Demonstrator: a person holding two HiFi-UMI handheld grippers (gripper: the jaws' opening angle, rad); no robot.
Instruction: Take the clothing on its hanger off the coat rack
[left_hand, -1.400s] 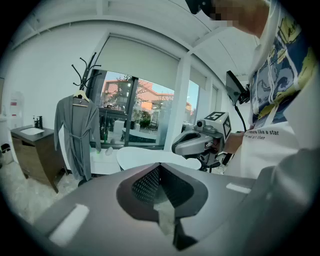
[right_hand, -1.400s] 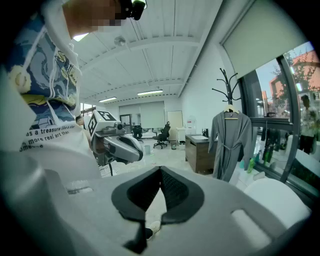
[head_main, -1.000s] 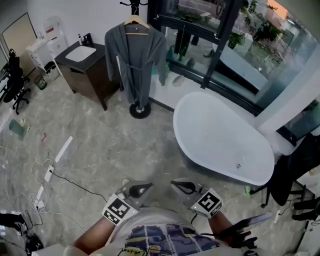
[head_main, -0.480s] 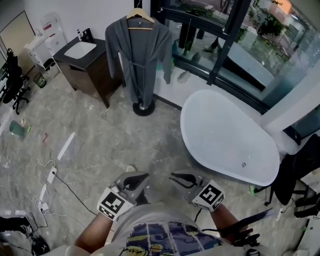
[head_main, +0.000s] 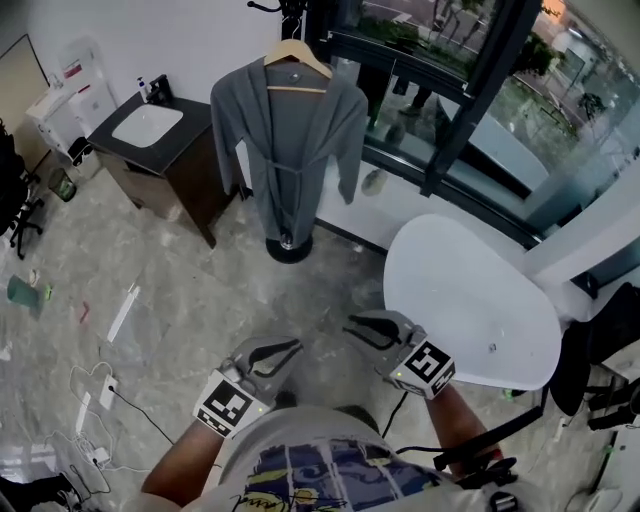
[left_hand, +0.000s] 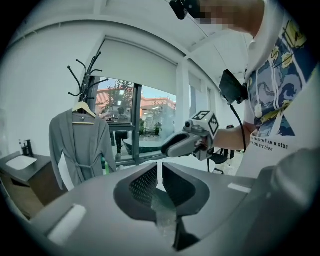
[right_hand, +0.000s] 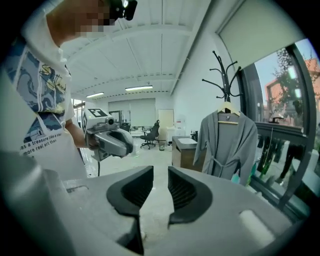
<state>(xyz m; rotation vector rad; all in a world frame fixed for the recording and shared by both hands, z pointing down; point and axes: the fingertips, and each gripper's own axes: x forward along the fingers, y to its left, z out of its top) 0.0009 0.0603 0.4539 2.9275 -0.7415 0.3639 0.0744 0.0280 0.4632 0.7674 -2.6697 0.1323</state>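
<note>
Opening my right gripper, I am spreading its jaws with nothing between them, while my left gripper is sitting drawn together and empty. Both are hanging low at my waist, well apart from the grey robe, which is hanging on its wooden hanger on the coat rack. I am judging it best to grip the hanger near its neck and lift before pulling away. The hook is looking too small to make out, and the rack's top is running off the head view
</note>
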